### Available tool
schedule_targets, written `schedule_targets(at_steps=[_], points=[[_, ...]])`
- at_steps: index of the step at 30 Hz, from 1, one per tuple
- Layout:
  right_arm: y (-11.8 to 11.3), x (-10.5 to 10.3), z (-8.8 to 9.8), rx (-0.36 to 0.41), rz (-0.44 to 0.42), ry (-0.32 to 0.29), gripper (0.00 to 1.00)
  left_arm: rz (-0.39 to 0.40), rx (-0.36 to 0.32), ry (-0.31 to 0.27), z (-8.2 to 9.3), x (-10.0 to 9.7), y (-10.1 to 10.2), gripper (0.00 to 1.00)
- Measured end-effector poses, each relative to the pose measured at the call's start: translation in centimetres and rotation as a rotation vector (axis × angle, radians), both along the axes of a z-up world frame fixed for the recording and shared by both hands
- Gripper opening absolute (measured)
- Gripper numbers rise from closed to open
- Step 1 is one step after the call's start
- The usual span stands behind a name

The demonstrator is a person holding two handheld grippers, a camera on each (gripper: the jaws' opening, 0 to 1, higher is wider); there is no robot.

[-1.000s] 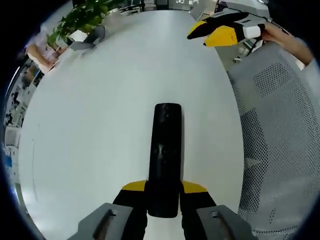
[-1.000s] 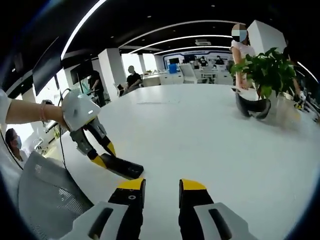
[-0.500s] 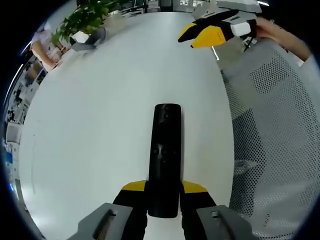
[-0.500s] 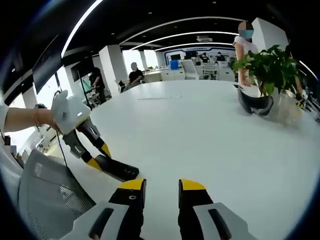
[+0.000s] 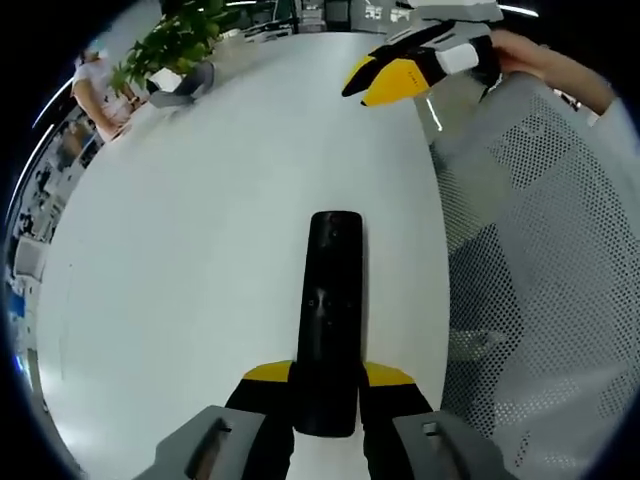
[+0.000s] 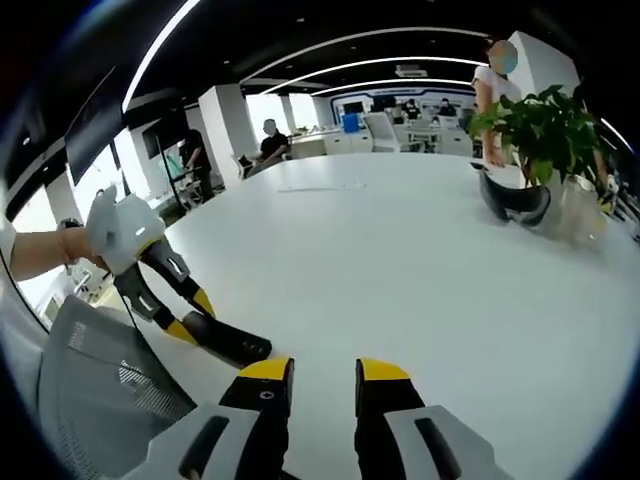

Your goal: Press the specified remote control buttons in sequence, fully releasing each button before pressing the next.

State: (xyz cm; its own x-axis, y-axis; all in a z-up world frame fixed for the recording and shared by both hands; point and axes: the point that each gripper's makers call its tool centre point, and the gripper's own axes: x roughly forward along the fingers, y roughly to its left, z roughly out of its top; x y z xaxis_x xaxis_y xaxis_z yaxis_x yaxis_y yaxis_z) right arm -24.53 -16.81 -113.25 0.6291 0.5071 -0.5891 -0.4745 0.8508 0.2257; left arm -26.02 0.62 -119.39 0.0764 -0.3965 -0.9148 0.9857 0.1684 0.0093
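Observation:
A long black remote control (image 5: 328, 310) points away from me over the white table (image 5: 200, 230), and my left gripper (image 5: 327, 375) is shut on its near end. In the right gripper view the same remote (image 6: 228, 342) sits low at the left, held by the left gripper (image 6: 190, 318) in a person's hand. My right gripper (image 6: 323, 370) hovers above the table with its yellow-tipped jaws a small gap apart and nothing between them. It also appears at the top of the left gripper view as the right gripper (image 5: 385, 78), well beyond the remote's far end.
A grey mesh chair (image 5: 540, 260) stands along the table's edge beside the remote. A potted plant (image 6: 540, 130) and a dark headset (image 6: 512, 200) sit at the table's far side. Several people stand or sit in the office beyond.
Both views have drifted slightly with the hands. The right gripper has slid a little left at the top of the left gripper view. The hold on the remote is unchanged.

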Motion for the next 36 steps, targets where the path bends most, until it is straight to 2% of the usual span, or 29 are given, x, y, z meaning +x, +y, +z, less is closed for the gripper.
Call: schedule_targets(at_steps=[5, 7, 11, 15, 17, 19, 22, 25, 28, 36], points=[[0.4, -0.3, -0.5, 0.0, 0.022, 0.029, 0.22, 0.013, -0.138, -0.019, 0.1, 0.0, 0.1, 0.24], [0.9, -0.8, -1.0, -0.023, 0.065, 0.056, 0.21, 0.06, -0.195, -0.023, 0.1, 0.0, 0.1, 0.24], [1.8, -1.8, -1.8, -0.076, 0.155, 0.096, 0.19, 0.1, -0.302, -0.047, 0.1, -0.2, 0.0, 0.24], [2.9, -2.6, -2.2, -0.117, 0.256, 0.121, 0.17, 0.111, -0.37, -0.066, 0.2, -0.3, -0.1, 0.23], [3.2, -3.1, -2.5, -0.162, 0.322, 0.126, 0.14, 0.116, -0.406, -0.081, 0.2, -0.3, -0.1, 0.23], [3.1, -3.3, -3.0, -0.21, 0.353, 0.144, 0.13, 0.091, -0.406, -0.094, 0.2, -0.5, -0.2, 0.23], [3.6, -3.4, -3.4, -0.218, 0.395, 0.152, 0.09, 0.081, -0.393, -0.088, 0.3, -0.4, -0.3, 0.23], [4.0, -3.3, -3.5, -0.233, 0.431, 0.161, 0.06, 0.058, -0.434, -0.087, 0.4, -0.7, -0.7, 0.23], [4.4, -3.4, -3.6, -0.258, 0.475, 0.156, 0.0, 0.032, -0.443, -0.082, 0.4, -0.8, -0.8, 0.23], [6.2, -3.6, -4.1, -0.259, 0.542, 0.164, 0.0, 0.017, -0.462, -0.08, 0.4, -0.9, -1.3, 0.23]])
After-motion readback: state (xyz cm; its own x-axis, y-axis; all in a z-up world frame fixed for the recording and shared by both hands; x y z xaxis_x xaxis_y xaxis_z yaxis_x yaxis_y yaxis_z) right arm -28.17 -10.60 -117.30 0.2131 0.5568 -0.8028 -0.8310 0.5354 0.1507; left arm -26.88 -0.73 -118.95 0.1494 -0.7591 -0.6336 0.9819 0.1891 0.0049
